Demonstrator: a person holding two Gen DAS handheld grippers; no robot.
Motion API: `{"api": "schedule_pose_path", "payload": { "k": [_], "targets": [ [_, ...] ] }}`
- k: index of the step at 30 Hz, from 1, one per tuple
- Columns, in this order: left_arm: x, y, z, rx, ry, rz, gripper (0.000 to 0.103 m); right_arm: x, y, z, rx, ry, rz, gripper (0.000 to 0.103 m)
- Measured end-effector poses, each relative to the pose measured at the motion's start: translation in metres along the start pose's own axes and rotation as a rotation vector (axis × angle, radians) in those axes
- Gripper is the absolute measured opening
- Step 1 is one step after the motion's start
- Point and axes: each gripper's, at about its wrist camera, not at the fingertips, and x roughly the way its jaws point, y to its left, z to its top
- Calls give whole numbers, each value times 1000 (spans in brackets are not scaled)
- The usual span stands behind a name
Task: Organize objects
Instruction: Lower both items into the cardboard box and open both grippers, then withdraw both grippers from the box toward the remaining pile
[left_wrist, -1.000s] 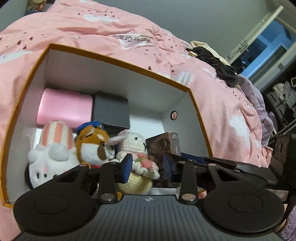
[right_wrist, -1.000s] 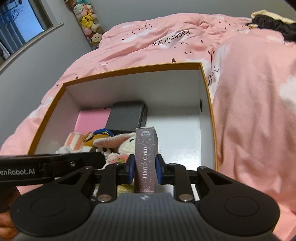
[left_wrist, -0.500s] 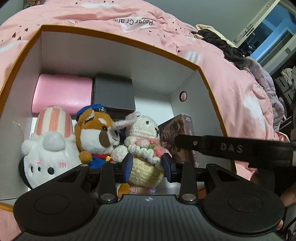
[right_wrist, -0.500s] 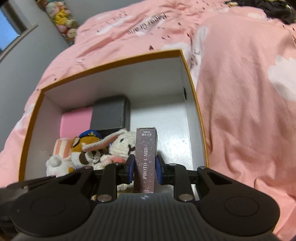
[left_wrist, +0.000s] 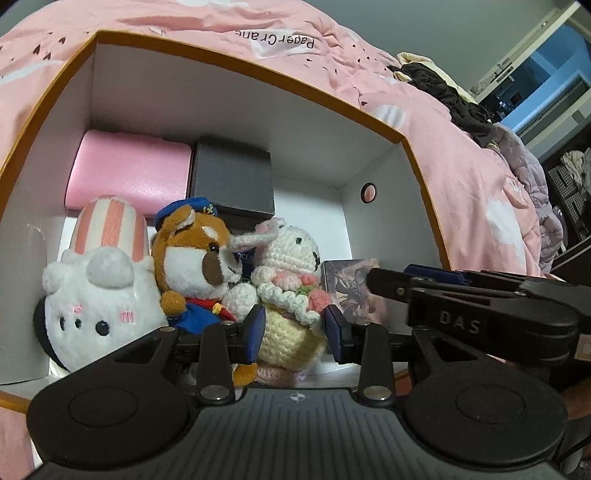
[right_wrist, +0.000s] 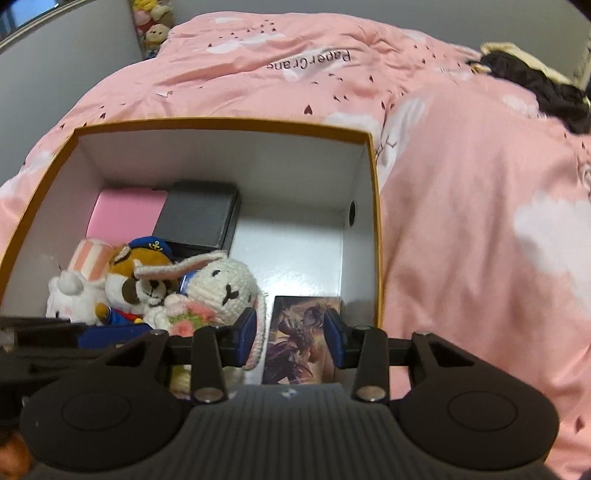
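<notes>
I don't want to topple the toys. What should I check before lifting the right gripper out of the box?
1. Right gripper open, holding nothing: ok.
2. Card box down inside the box, not pinched: ok.
3. Bunny ear clear of the right gripper: cannot tell, it hangs right beside one finger.
4. Left gripper not clamping the bunny: ok, open with a finger on either side of it.
5. Room between the two grippers: cannot tell, they sit close together.
</notes>
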Motion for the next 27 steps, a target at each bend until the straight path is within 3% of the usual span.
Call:
{"api": "schedule_pose_path", "payload": {
  "k": [1, 12, 17, 24, 27],
  "targets": [
    [0, 0, 0, -3, 0, 2, 40, -1, -2, 0, -7, 4, 6, 29],
    [-1, 0, -1, -10, -5, -3, 40, 6, 1, -6, -90, 59, 58, 13],
    [-11, -7, -3, 22, -50, 16, 40, -1, 7, -13, -86, 37, 51, 13],
    [-57, -26, -11, 99, -156, 9, 40, -40, 16, -28, -86, -67, 44, 15],
    [-80, -34, -19, 141, -187, 35, 40, -60, 22, -38, -87, -128, 27, 32]
  ]
}}
